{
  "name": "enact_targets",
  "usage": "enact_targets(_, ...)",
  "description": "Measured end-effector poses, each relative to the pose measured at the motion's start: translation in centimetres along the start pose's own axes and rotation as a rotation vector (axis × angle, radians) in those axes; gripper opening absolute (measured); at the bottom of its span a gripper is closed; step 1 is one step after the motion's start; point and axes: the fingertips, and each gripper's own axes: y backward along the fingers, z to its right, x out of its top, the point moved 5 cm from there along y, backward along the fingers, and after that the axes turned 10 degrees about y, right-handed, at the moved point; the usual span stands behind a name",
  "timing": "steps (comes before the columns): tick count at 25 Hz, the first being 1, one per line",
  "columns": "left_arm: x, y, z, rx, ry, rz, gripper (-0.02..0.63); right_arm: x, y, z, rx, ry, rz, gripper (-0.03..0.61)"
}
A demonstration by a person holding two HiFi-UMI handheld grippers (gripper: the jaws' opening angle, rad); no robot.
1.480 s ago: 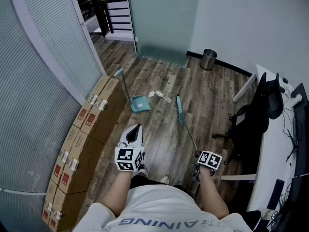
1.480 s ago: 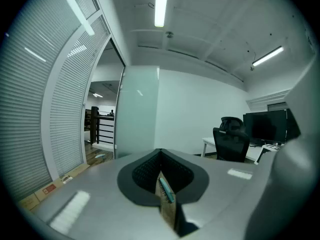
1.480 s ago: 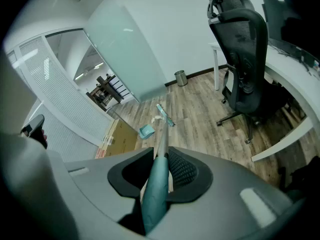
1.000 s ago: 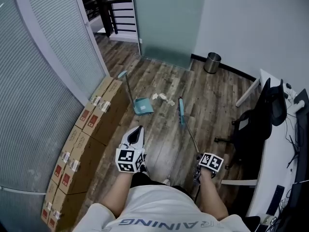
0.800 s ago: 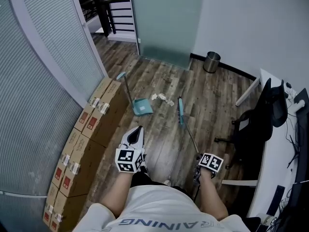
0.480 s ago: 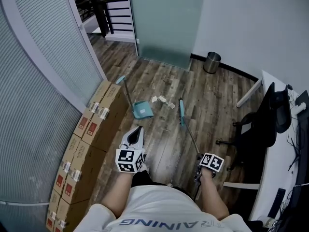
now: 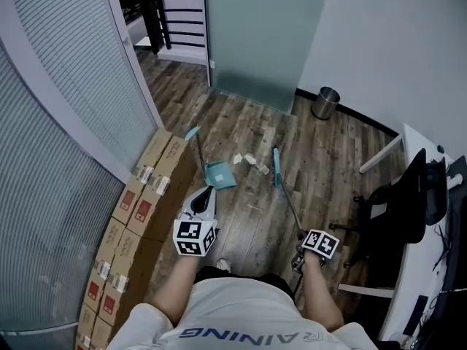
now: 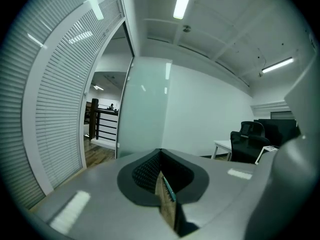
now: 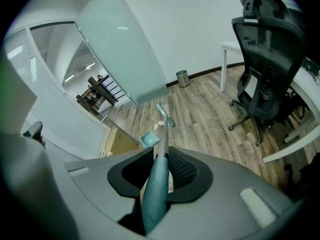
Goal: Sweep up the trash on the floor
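Your right gripper (image 9: pixel 162 151) has its jaws clamped on the teal grip of the broom (image 7: pixel 276 168). Its handle slopes down ahead of you to the head resting on the wooden floor (image 7: pixel 321 152). Your left gripper (image 7: pixel 205 194) carries nothing, its jaws pressed together. The trash (image 7: pixel 249 159), a few crumpled white scraps, lies on the floor between the broom head and the teal dustpan (image 7: pixel 218 175), which sits just beside the row of cardboard boxes (image 7: pixel 149 192).
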Motion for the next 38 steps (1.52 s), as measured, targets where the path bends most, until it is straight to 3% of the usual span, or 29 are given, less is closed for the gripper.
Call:
enact_targets(7, 1.8, -2.5, -6.3, 0.046, 0.028, -0.014, 0.003, 2.8, -3.5, -4.9, 0.018, 0.015, -0.009, 0.11)
enact_targets(17, 2.1, -7.3, -11.3, 0.145, 0.037, -0.041, 0.003, 8.3, -11.5, -7.7, 0.045, 0.065, -0.091, 0.109)
enact_targets(30, 6.4, -21.1, -11.1, 0.249, 0.012, -0.057, 0.003, 23.4, -21.8, -7.4, 0.13, 0.138, -0.161, 0.11)
enact_targets(38, 6.4, -27.1, -11.8, 0.31, 0.027, -0.083, 0.003, 29.3, -26.6, -5.4, 0.135, 0.148, -0.2, 0.11)
